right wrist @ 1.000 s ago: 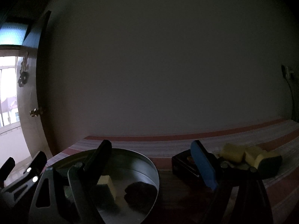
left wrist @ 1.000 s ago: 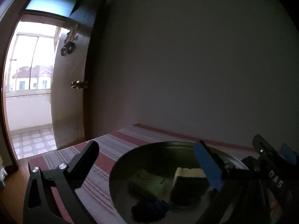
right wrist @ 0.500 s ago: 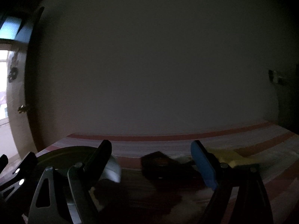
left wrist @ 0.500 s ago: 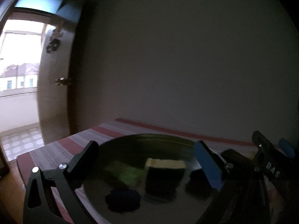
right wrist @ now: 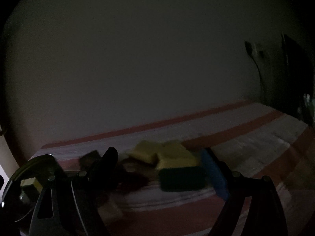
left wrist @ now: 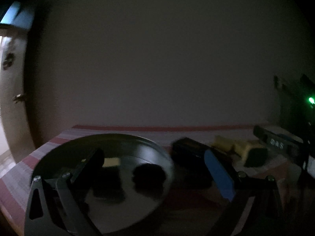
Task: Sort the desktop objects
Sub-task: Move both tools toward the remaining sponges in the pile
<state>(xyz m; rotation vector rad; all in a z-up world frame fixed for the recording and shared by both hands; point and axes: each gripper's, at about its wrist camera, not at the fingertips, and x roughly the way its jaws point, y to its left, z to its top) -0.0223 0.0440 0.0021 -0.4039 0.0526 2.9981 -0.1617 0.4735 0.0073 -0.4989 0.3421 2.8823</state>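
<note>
A round metal tray (left wrist: 161, 151) holds a yellow-topped sponge (left wrist: 111, 161) and a dark lump (left wrist: 147, 175). To its right lie a black box (left wrist: 189, 147) and two yellow sponges (left wrist: 236, 145) on the striped cloth. My left gripper (left wrist: 153, 153) hovers open over the tray's right side, nothing between its fingers. My right gripper (right wrist: 159, 153) is open too, low over the table, facing the yellow sponges (right wrist: 145, 151); the nearer sponge (right wrist: 177, 157) has a dark green side. In that view the black box (right wrist: 90, 157) and tray (right wrist: 33, 165) sit left. The picture is dark and blurred.
The table wears a red and white striped cloth (right wrist: 256, 137) and stands against a plain wall. A door (left wrist: 13, 98) stands at the far left. A wall socket with a cable (right wrist: 250, 47) is at the right, near a green light (left wrist: 310, 100).
Both grippers have swung right along the table. The door and window slid to the left edge, the tray moved left in both views, and the yellow sponges now lie before the right gripper.
</note>
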